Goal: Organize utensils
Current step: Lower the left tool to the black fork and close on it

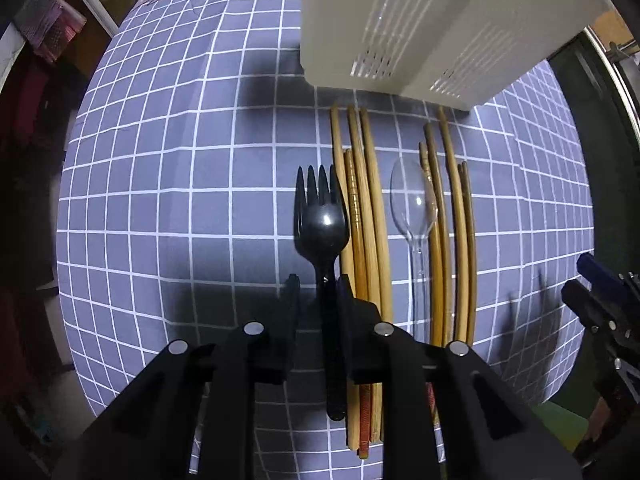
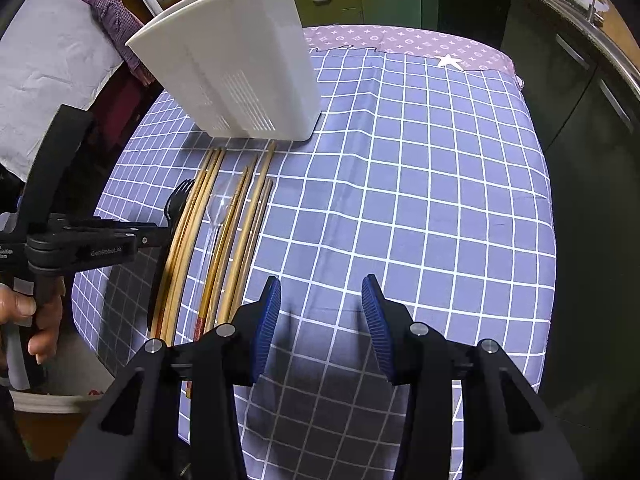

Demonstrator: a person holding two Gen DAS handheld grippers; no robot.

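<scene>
left hand-held gripper [image 1: 318,286] marked "genrobot.ai" grasps the black fork [image 1: 320,216]; right hand-held gripper [image 2: 321,286] released

A black fork [image 1: 322,220] lies beside the wooden chopsticks [image 1: 370,216]; a clear spoon [image 1: 414,204] lies between two chopstick groups. The white holder [image 1: 420,28] stands near their tips.

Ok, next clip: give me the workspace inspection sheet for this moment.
Surface: table under blue grid cloth.
Job's things: white slotted holder upright at the far side; black fork, clear spoon and wooden chopsticks lying in a row before it.
Clutter: nothing seen.
Grippers: left gripper closed on the fork's handle; right gripper open, empty.
Cables: nothing seen.
Surroundings: dark cabinets; hanging clothes.
</scene>
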